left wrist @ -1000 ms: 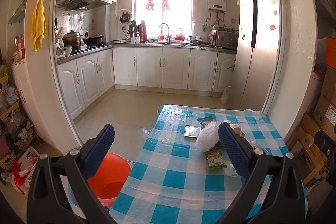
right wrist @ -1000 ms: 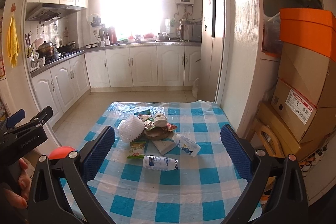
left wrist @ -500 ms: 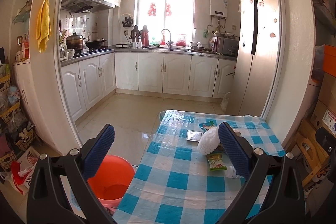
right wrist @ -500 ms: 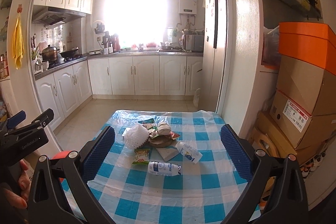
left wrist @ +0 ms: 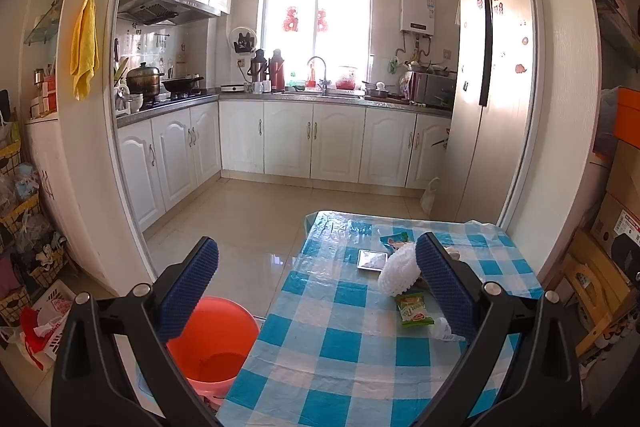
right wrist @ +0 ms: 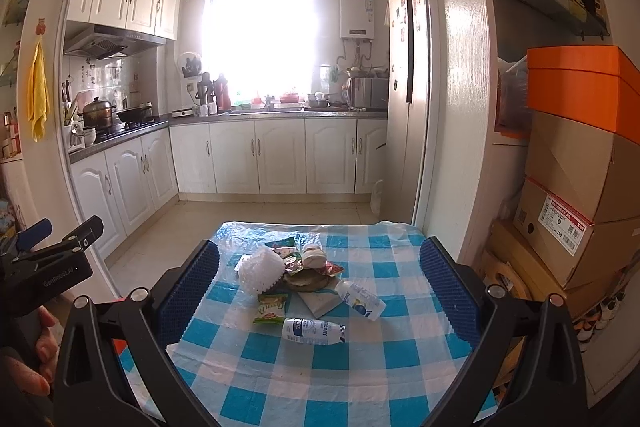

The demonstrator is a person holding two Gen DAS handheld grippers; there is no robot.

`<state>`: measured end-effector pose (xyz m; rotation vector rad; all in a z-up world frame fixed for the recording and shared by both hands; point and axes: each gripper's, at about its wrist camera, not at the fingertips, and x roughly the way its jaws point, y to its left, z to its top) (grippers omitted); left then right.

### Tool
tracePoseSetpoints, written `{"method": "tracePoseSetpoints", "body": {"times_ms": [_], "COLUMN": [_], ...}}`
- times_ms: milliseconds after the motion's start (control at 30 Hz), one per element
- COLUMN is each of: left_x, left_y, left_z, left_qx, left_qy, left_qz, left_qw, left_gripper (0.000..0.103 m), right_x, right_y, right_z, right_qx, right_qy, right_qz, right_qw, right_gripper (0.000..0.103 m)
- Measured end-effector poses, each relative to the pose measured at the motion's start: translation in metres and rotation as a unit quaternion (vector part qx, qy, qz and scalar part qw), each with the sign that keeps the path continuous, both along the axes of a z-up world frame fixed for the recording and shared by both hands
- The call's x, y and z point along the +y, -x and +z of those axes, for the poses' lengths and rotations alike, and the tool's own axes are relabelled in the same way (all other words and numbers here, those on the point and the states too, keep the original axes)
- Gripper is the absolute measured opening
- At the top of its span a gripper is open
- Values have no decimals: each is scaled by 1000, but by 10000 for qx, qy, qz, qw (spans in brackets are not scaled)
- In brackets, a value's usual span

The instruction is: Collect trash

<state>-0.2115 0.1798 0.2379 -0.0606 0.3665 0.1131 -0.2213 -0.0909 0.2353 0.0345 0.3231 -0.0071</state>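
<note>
A pile of trash lies on the blue checked table [right wrist: 360, 379]: a white foam net [right wrist: 262, 270], a green snack wrapper [right wrist: 271, 309], two white plastic bottles [right wrist: 314, 330] [right wrist: 360, 299], a brown lump on a white card [right wrist: 308, 279] and small wrappers. The left wrist view shows the foam net [left wrist: 398, 273], green wrapper [left wrist: 412, 309] and a silver packet [left wrist: 373, 260]. An orange bucket [left wrist: 212, 339] stands on the floor left of the table. My left gripper [left wrist: 316, 285] and right gripper [right wrist: 320, 291] are open, empty, held above the table's near side.
Stacked cardboard and orange boxes [right wrist: 576, 163] stand right of the table. A white fridge [left wrist: 488, 87] and a doorway frame [right wrist: 460, 107] lie behind it. Kitchen cabinets [left wrist: 312, 143] line the far wall. Baskets and bags [left wrist: 32, 267] crowd the left floor.
Both grippers have risen and tilted up, so the table and trash sit lower and farther in both views. Both stay open and empty.
</note>
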Motion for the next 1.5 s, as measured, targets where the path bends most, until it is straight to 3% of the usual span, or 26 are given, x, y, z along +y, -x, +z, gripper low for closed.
{"method": "tracePoseSetpoints", "body": {"times_ms": [333, 467, 667, 833, 1100, 1500], "left_x": [0, 0, -15, -46, -69, -88], "left_y": [-13, -19, -38, -55, -107, -209], "left_z": [-8, -26, -75, -115, -142, -173], "left_qx": [138, 85, 399, 756, 1023, 1404], "left_qy": [-12, 4, -121, -383, -277, -270], "left_qz": [-37, -271, -1199, -1943, -2137, -2283], "left_qw": [9999, 9996, 9919, 9773, 9711, 9630], "left_gripper": [99, 99, 99, 99, 99, 99], "right_x": [-7, -24, -73, -100, -119, -117], "right_y": [-5, -14, -45, -73, -103, -167], "right_z": [-9, -28, -74, -118, -159, -166], "right_qx": [-164, -212, 403, 1008, 1531, 1867], "right_qy": [20, -27, -590, -838, -1070, -884], "right_qz": [27, -13, -205, -304, -204, 527], "right_qw": [9999, 9998, 9972, 9909, 9822, 9770], "right_gripper": [99, 99, 99, 99, 99, 99]}}
